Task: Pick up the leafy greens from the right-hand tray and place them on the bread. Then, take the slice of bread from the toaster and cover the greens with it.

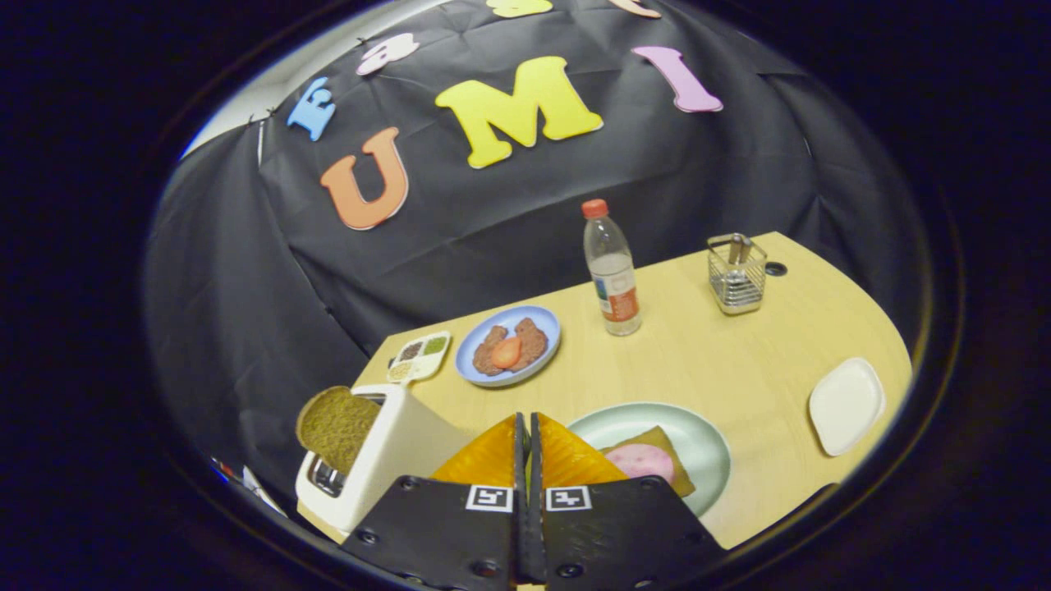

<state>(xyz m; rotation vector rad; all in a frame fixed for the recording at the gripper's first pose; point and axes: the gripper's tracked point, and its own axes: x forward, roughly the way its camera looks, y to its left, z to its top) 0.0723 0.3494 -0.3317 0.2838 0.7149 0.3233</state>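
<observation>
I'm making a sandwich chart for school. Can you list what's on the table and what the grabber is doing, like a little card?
gripper: fingers shut together, holding nothing, above the table's near edge
toaster: white, beside the fingers, brown bread slice sticking out
green plate: just ahead of the fingers, holds bread with a pink slice on top
leafy greens: cannot see any
white tray: square, nothing visible on it
blue plate: brown patties, a tomato slice
bottle: upright, red cap
wire basket: far corner
table: light wood
</observation>
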